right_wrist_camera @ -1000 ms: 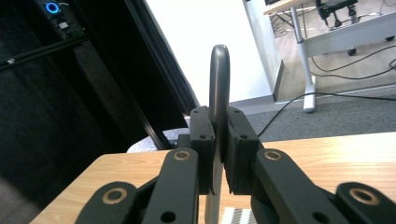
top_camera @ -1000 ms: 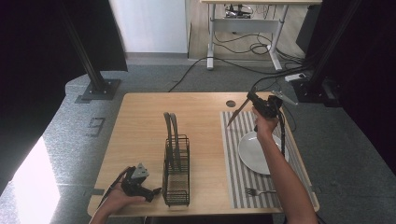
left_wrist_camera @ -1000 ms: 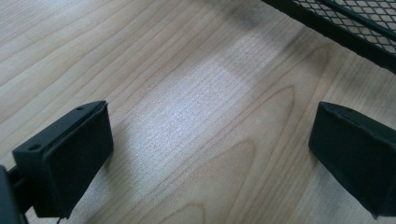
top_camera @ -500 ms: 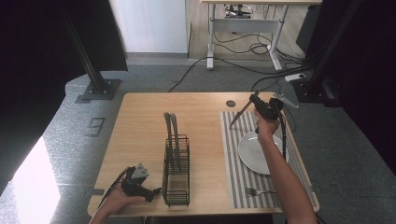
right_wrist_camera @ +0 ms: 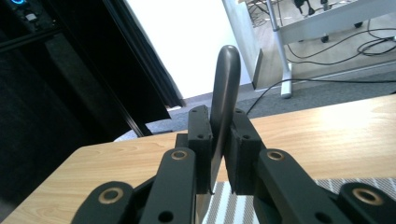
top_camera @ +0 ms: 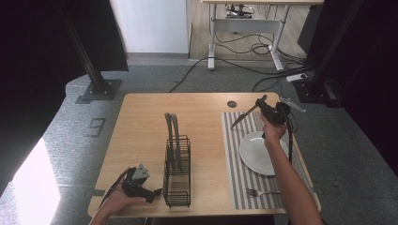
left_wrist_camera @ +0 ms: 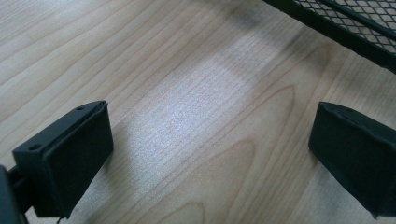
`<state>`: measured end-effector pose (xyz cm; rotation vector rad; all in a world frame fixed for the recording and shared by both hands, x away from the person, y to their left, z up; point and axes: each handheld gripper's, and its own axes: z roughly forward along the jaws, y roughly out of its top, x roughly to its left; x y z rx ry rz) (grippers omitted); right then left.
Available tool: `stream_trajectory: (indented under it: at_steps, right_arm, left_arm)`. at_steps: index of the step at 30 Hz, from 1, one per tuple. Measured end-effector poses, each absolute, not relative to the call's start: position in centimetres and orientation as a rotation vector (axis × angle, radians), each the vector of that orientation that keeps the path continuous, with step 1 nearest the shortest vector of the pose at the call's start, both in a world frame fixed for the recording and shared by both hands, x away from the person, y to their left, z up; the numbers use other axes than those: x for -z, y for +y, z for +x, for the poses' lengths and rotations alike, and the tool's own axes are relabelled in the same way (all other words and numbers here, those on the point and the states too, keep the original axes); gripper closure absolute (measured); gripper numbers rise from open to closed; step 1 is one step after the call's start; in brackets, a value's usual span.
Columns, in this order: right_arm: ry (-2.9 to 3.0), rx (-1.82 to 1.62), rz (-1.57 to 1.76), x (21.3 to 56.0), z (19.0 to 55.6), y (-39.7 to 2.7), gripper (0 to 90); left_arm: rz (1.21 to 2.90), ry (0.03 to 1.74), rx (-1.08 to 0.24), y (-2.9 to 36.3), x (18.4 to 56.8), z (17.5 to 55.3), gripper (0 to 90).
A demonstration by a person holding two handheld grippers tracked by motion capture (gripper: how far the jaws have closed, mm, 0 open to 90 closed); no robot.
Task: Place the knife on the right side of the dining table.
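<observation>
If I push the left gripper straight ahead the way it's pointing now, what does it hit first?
Most likely the black wire rack. In the high view the left gripper lies low on the wooden table, open jaws aimed at the rack's near base. Its own view shows bare wood between the jaws and mesh just beyond, though depth is unclear.

A lab or studio: black curtains [top_camera: 28, 70] and stand posts [top_camera: 89, 70] ring the tabletop [top_camera: 141, 136], cables [top_camera: 244, 70] trail over grey carpet [top_camera: 70, 140].

Knife [top_camera: 245, 114] tilted, clamped in tongs [right_wrist_camera: 218, 140]
</observation>
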<state>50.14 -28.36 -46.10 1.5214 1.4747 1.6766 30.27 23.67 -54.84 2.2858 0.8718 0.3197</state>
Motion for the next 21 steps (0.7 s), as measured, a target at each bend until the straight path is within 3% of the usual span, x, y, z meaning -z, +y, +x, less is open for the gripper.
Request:
stream_trajectory:
  at_steps: [21]
  right_arm:
    - [1.476,-1.552,1.627,47.9,49.8,-31.4,74.7]
  left_arm:
    - [2.288,0.867,-0.318,23.7,54.8,30.3,0.0]
